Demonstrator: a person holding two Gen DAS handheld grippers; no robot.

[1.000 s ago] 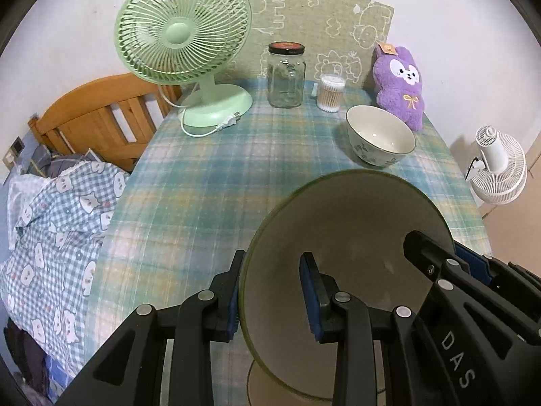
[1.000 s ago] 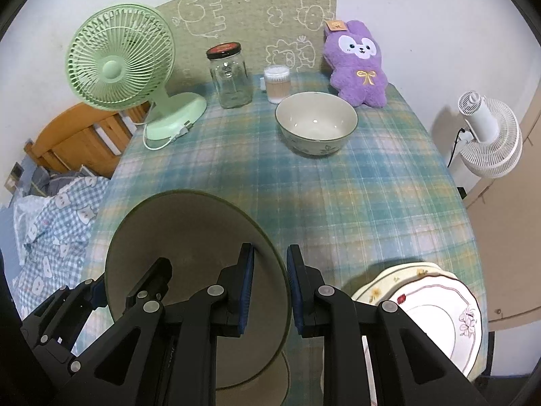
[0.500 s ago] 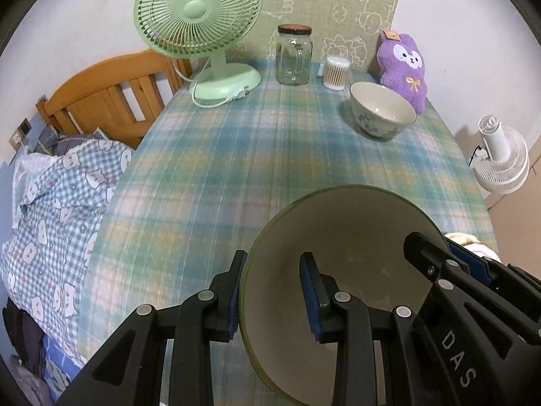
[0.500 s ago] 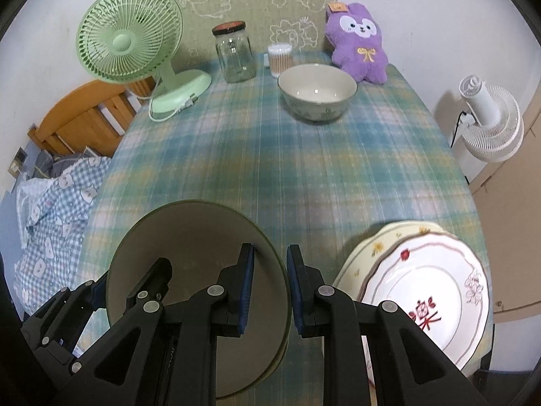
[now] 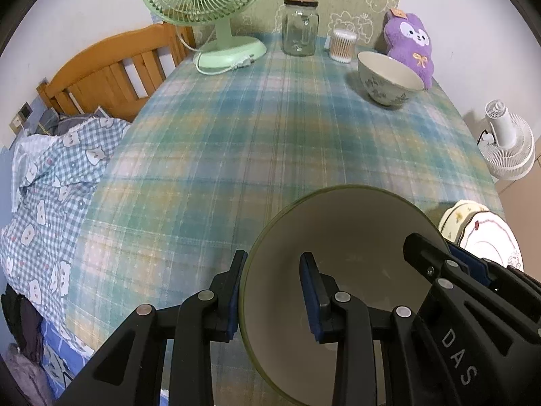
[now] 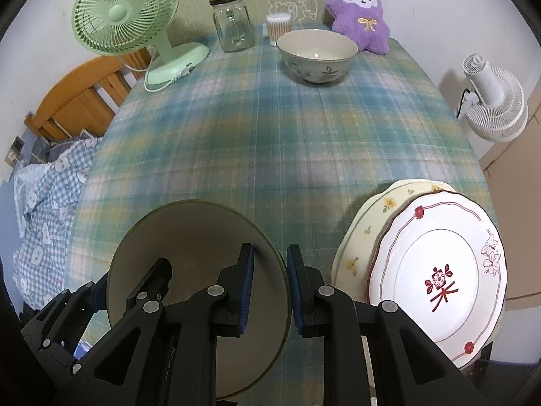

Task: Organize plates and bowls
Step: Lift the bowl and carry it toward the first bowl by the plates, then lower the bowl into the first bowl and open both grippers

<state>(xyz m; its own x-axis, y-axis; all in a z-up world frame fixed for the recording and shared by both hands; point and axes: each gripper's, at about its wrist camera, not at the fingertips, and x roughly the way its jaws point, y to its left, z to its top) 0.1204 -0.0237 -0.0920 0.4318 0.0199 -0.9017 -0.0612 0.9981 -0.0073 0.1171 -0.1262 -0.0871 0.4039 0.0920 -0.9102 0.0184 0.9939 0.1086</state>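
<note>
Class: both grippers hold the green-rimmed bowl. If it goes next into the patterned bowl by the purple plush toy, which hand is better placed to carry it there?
Probably the right. The right gripper pinches the green-rimmed bowl's right rim, and the patterned bowl sits ahead on that side; the left gripper holds the opposite rim.

We see a surface under a plaid cloth. On its far edge stand a green fan, a jar, a swab tub and a purple plush. A bowl sits just before the plush, and two stacked plates lie at the near right corner.
</note>
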